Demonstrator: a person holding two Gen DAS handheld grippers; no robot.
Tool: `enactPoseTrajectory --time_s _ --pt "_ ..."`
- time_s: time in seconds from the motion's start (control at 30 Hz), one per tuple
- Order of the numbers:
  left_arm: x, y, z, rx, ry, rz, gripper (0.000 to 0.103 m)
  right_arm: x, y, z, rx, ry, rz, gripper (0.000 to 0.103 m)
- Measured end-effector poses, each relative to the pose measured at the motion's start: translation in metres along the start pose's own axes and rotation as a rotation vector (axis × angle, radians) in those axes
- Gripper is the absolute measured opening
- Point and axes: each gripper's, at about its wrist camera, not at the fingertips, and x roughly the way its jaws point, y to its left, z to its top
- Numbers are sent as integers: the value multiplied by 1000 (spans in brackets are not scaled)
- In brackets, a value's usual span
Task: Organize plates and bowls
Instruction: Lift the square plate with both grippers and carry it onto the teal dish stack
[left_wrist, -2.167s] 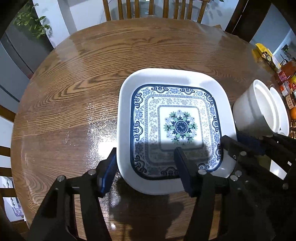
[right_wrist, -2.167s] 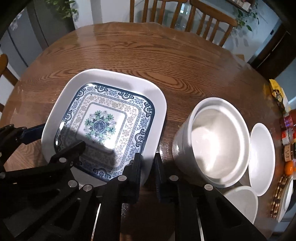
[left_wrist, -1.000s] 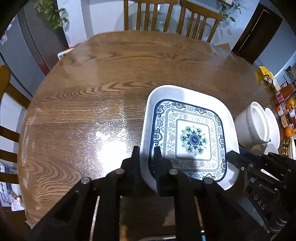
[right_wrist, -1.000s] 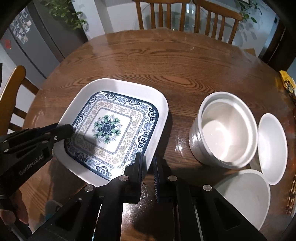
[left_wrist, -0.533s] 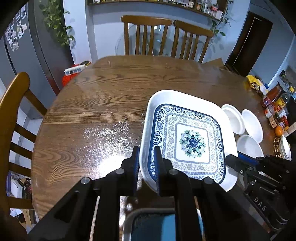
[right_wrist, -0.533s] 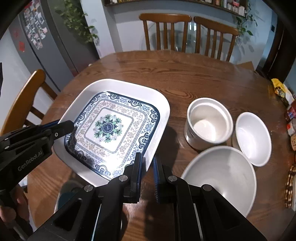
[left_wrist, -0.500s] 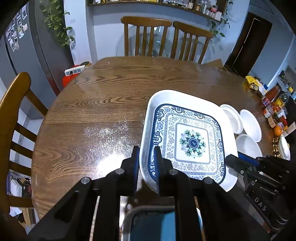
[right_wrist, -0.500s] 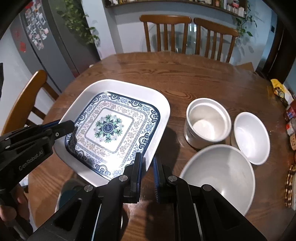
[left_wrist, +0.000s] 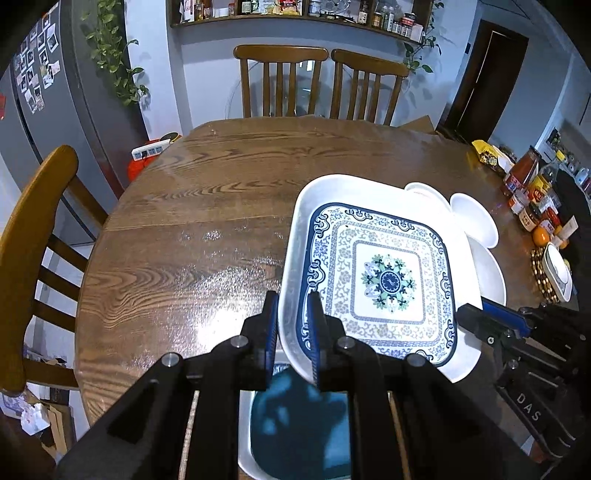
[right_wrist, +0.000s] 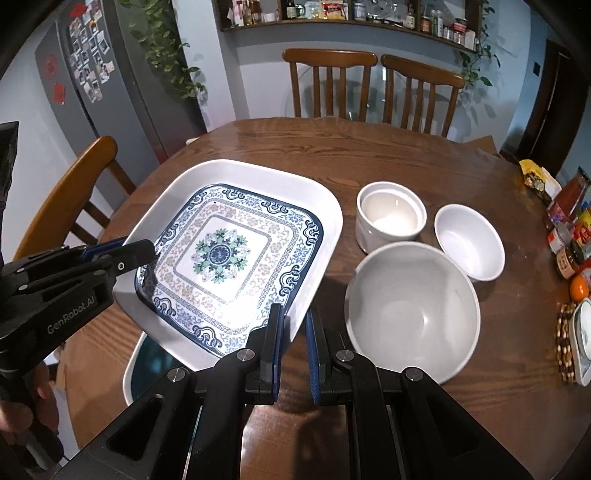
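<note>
I am in the carry step: the patterned square plate (right_wrist: 225, 254) is lifted clear of the worktop (right_wrist: 369, 155), above a second, teal-centred plate (right_wrist: 147, 362) at the near edge, while the large bowl (right_wrist: 412, 310), small bowl (right_wrist: 469, 242) and white crock (right_wrist: 389, 218) sit to its right. My left claw (left_wrist: 291, 328) is clamped on the plate's left rim and my right claw (right_wrist: 295, 343) on its near right rim, jaws nearly together. Next, I judge, both claws must move level and in step to a stacking spot
</note>
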Motion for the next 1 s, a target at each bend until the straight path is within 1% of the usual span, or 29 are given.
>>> enactPoseTrajectory --time_s 0.37,1.0 --pt "10 10 -10 -27 35 13 13 13 8 -11 -2 30 11 13" --pt "19 20 -14 -49 61 28 13 27 18 -7 -30 64 23 13"
